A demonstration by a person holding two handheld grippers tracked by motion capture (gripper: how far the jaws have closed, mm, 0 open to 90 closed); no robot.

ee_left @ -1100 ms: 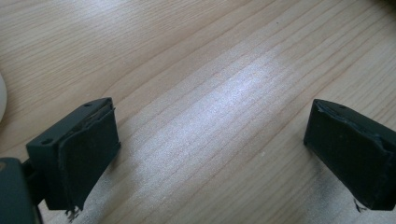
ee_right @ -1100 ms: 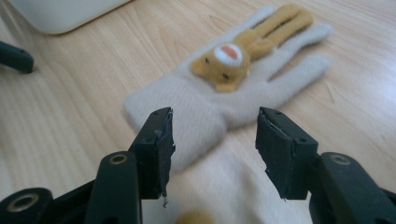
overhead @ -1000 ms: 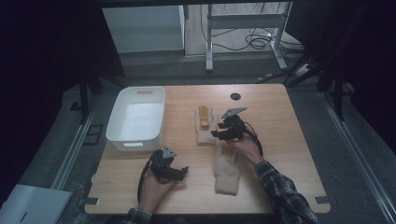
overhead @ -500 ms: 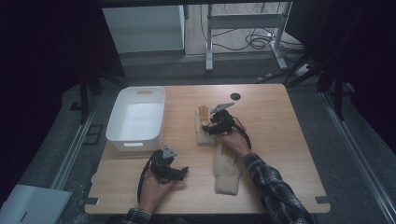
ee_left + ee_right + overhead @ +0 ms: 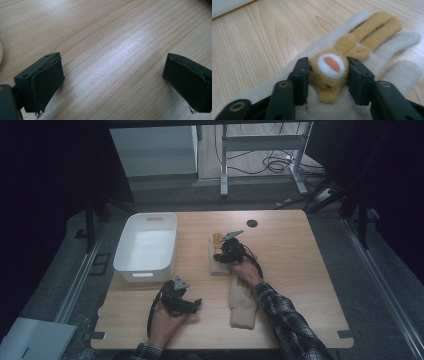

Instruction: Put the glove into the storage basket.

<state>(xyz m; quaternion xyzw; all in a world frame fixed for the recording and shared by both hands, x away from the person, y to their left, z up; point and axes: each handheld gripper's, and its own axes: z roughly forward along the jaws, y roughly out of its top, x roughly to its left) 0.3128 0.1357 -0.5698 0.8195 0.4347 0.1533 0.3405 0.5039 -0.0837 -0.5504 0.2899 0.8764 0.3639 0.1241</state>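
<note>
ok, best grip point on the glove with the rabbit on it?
Take the raised rabbit head, the only bulky part; the cream glove lies flat. Come from the cuff end, pads across the head's sides, as the right hand-held gripper has it now, having just closed.

pale grained wooden table (image 5: pixel 105 37): smooth, faint sheen. tan fuzzy felt rabbit figure (image 5: pixel 329 72), cream fleece glove (image 5: pixel 387 50): matt, soft.

On the worktop (image 5: pixel 300 270), a tub (image 5: pixel 146 247) sits at the left. To its right lies a glove (image 5: pixel 218 262) with a plush toy (image 5: pixel 217 241) on top. Nearer the person, another glove (image 5: pixel 243 302) lies just behind the first, well apart from the tub.
</note>
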